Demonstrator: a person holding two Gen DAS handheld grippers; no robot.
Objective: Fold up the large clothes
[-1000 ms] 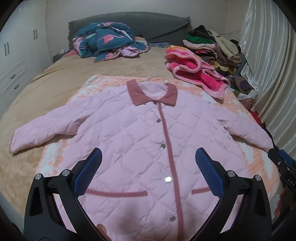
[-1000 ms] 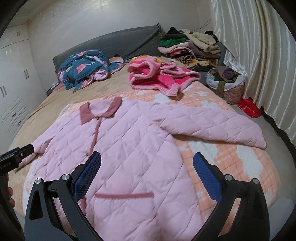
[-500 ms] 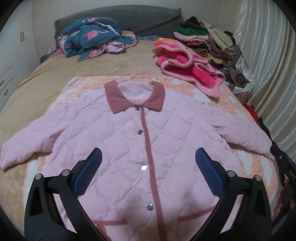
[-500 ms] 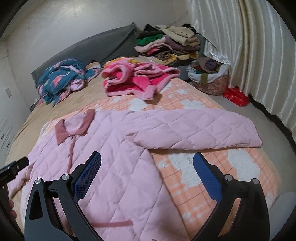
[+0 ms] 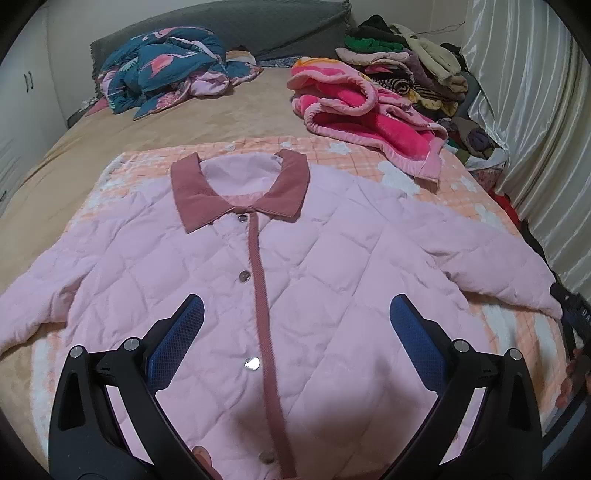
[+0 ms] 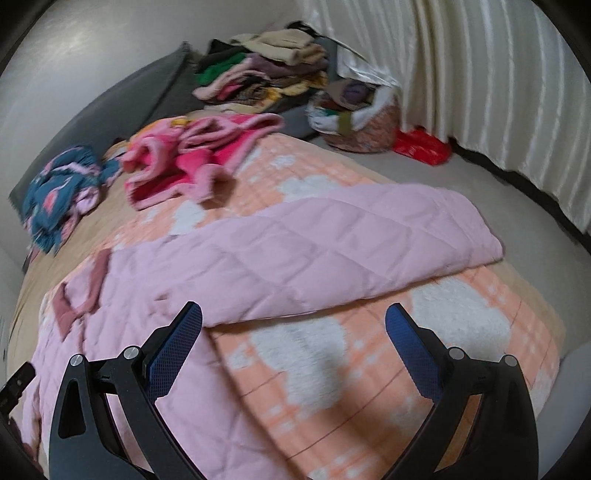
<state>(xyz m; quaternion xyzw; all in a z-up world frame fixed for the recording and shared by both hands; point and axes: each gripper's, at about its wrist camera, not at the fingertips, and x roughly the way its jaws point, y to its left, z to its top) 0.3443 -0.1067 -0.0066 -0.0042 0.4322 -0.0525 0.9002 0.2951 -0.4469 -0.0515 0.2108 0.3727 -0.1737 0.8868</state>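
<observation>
A pink quilted jacket with a dusty-rose collar lies flat and buttoned, front up, on an orange-and-white blanket on the bed. Both sleeves are spread out. My left gripper is open and empty above the jacket's chest. My right gripper is open and empty, just above the jacket's right sleeve near the armpit. The sleeve's cuff lies near the bed's right edge. The right gripper also shows at the right edge of the left wrist view.
A bright pink fleece garment and a blue patterned bundle lie further up the bed. A pile of folded clothes and a full basket stand by the curtain. A grey headboard is behind.
Both grippers have moved forward over the jacket. The left now sits over the chest nearer the collar. The right has swung right toward the right sleeve.
</observation>
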